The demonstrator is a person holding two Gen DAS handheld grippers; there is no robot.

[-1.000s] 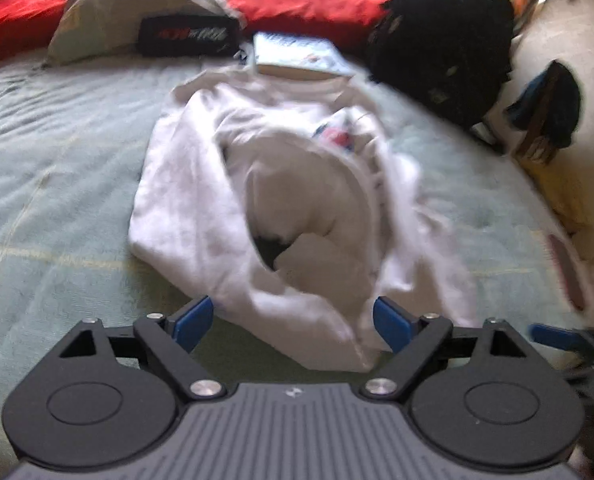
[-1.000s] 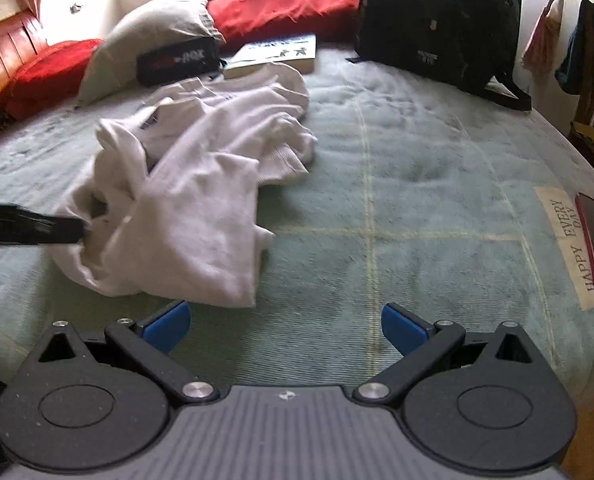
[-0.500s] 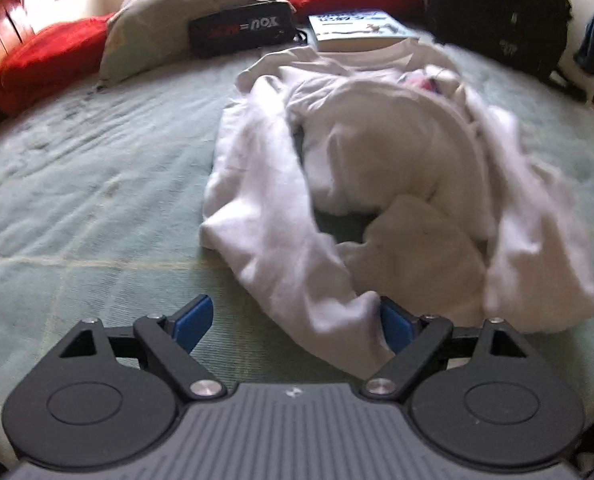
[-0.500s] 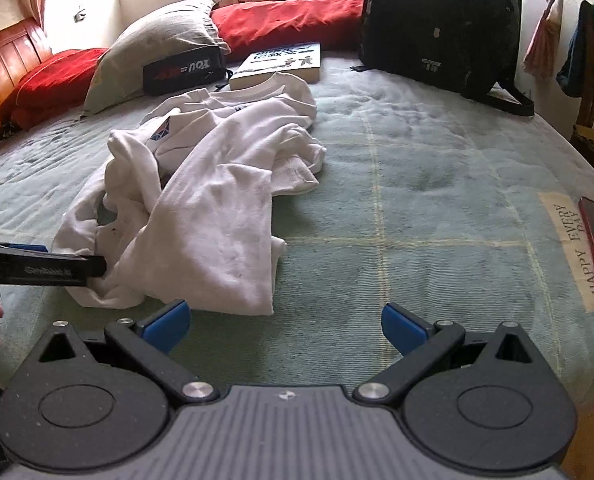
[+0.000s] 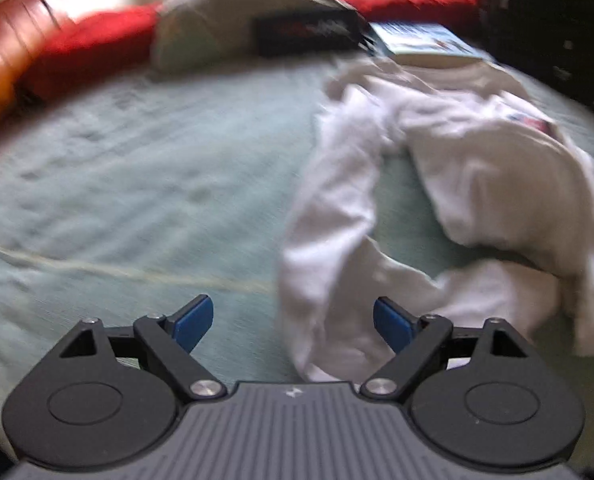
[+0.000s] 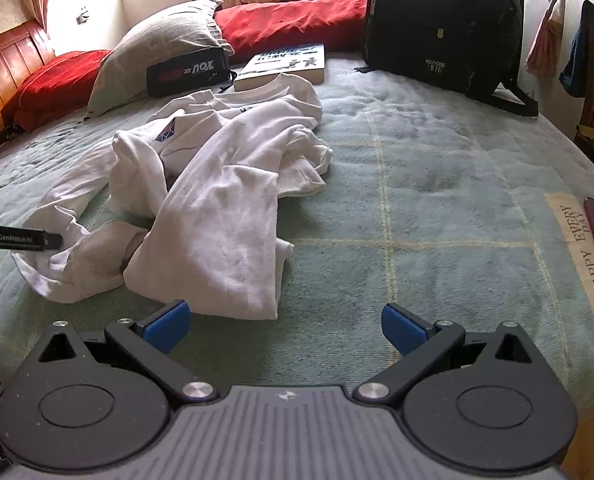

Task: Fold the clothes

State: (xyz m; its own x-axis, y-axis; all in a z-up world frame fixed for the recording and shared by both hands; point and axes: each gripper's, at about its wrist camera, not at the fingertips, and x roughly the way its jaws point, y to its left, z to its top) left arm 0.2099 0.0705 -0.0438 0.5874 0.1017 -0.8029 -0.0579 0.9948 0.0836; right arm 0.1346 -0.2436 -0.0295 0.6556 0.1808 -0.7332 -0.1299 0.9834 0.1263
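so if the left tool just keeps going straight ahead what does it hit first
Most likely the white shirt: a bunched fold of it lies between the open fingers of the left tool, right of centre. The view is blurred, so depth is uncertain.

A black backpack (image 6: 445, 24), book (image 6: 285, 64), grey pillow (image 6: 161, 52) and red cushions (image 6: 289, 20) line the bed's (image 6: 437, 168) far edge.

Both units are being presented alike: the left gripper (image 5: 293, 322) and right gripper (image 6: 285, 326) are being shown with blue fingertip pads (image 6: 167, 322), black linkage arms, silver pivot screws and a ribbed grey housing along the lower frame.
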